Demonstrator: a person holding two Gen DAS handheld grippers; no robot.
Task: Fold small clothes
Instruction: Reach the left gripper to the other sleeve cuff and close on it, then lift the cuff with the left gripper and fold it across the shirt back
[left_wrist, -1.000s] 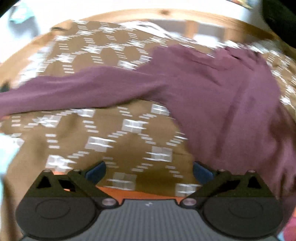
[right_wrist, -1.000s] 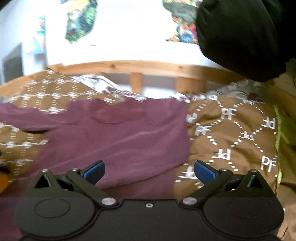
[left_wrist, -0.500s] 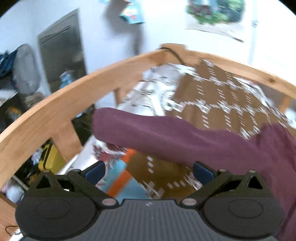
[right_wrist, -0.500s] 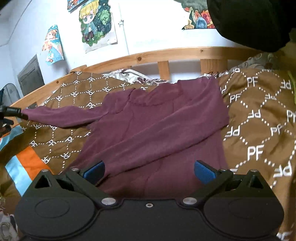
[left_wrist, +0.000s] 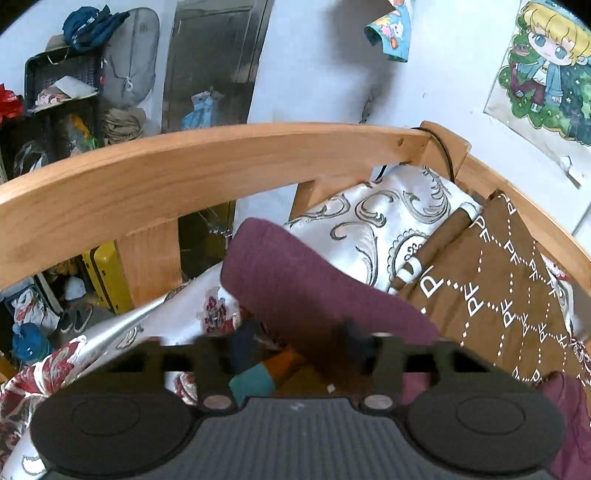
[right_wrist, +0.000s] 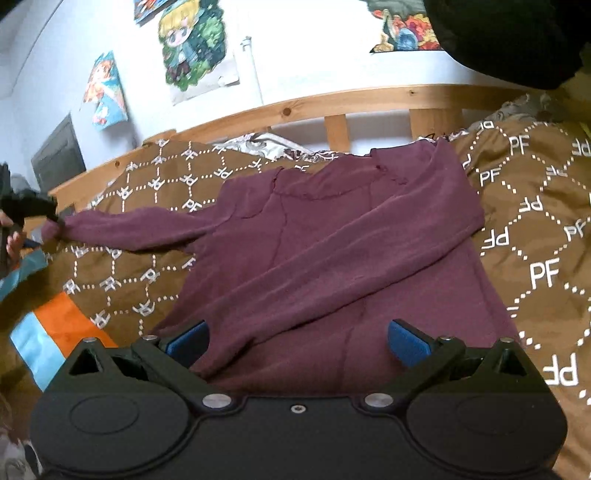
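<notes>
A maroon long-sleeved top lies spread on a brown patterned blanket. One sleeve is folded across its body, the other stretches left. My left gripper is at that sleeve's cuff and appears shut on it. In the left wrist view the sleeve end lies between the blurred left gripper fingers. My right gripper is open over the top's lower hem, touching nothing.
A wooden bed rail curves around the bed's edge; a white patterned sheet lies beneath the blanket. Clutter and a yellow case sit beyond the rail. An orange and blue cloth lies at left.
My left gripper swung left to the sleeve's cuff and its fingers closed in on it. My right gripper pulled back and rose, showing the whole top.
</notes>
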